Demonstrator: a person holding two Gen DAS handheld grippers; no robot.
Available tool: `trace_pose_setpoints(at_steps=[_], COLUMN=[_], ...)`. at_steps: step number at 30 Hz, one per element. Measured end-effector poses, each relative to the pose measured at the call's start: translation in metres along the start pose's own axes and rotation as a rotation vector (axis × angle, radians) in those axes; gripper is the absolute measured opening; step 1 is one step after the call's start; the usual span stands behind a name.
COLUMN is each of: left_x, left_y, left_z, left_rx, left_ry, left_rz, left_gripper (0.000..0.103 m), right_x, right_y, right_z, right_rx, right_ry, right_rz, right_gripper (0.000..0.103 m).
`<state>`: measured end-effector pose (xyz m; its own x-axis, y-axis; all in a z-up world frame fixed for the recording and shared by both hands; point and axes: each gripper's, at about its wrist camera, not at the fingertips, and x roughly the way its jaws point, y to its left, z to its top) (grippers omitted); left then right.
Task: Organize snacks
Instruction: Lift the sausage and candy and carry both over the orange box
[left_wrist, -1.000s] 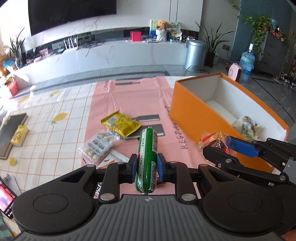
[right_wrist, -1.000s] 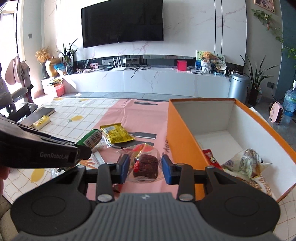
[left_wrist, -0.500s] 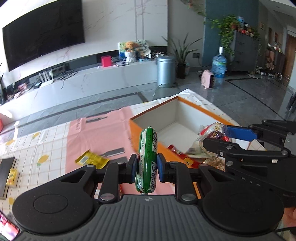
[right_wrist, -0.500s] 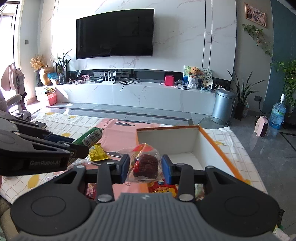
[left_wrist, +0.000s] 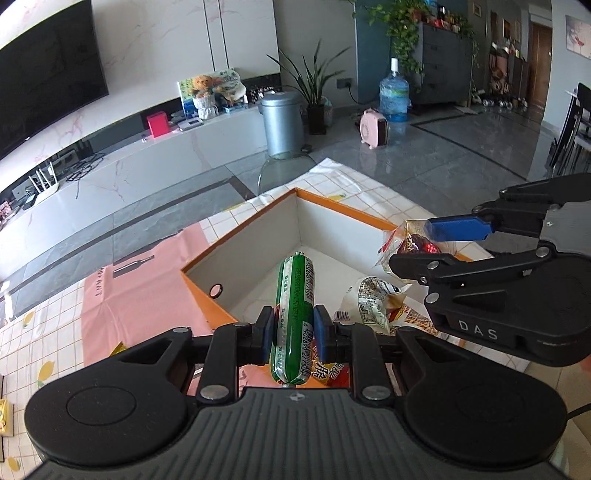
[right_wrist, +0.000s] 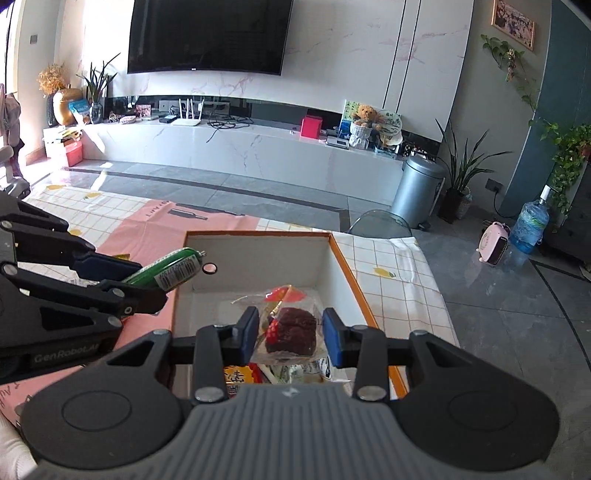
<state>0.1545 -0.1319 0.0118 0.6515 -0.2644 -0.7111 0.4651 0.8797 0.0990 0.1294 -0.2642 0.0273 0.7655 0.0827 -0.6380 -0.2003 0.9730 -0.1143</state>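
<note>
Left gripper (left_wrist: 289, 328) jaws clamping the green sausage (left_wrist: 294, 314); right gripper (right_wrist: 290, 334) jaws pinching the wrapped cake (right_wrist: 293, 328); both hanging over the orange box (right_wrist: 343, 266) on the bench. I'd be lowering each toward the bare floor at the far end, then releasing one at a time, avoiding the packets already inside.

Box (right_wrist: 343, 266) bottom snacks mostly hidden
</note>
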Motion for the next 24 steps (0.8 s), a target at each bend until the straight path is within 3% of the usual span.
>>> trace_pose_setpoints(at_steps=[13, 24], left_x=[0.081, 0.118], left_y=[0.013, 0.025], left_z=[0.006, 0.003], left_rx=[0.043, 0.053], left_ry=[0.125, 0.208], left_rz=[-0.034, -0.062], left_gripper=[0.024, 0.024], right_x=[0.102, 0.146], right_y=[-0.011, -0.003], right_z=[-0.002, 0.005], right_rx=[-0.052, -0.132], right_ry=[0.185, 0.242], right_rz=[0.015, 0.037], right_gripper=[0.035, 0.036])
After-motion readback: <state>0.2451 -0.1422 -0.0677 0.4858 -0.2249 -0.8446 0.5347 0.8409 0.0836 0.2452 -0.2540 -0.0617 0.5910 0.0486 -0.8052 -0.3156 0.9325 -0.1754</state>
